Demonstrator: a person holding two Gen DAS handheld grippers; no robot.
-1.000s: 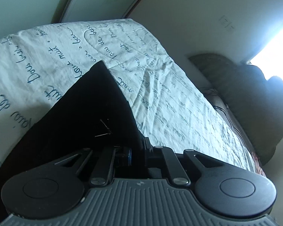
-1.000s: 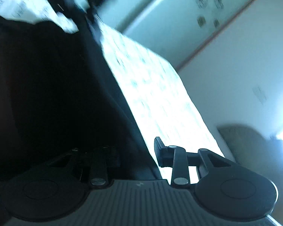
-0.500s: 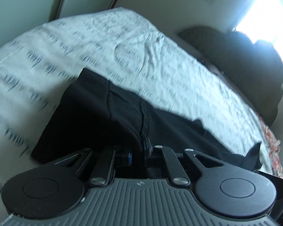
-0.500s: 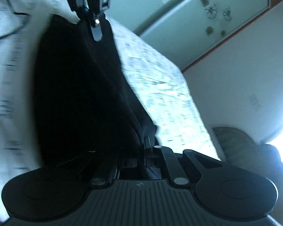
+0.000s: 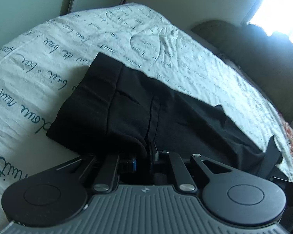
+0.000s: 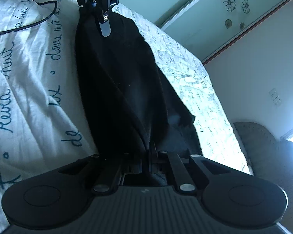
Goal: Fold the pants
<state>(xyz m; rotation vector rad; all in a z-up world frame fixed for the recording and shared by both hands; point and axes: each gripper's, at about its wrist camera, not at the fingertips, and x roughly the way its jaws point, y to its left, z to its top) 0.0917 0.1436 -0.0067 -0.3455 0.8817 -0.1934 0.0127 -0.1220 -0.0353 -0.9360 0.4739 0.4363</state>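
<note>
White bedding [image 5: 48,62] printed with dark cursive script, mostly unreadable though "nuit" stands out, covers the bed beneath you. Black pants [image 5: 138,105] lie across it, stretched between your two tools. Your left gripper [image 5: 149,150] pinches the fabric while its jaws begin easing apart. Your right gripper [image 6: 151,146] is clamped on the other end. White lettering ending "nRobot.AI" marks the left tool's body.

Both hand-held grippers [image 5: 150,150] [image 6: 149,146] tilted downward, jaws nearly closed.
</note>
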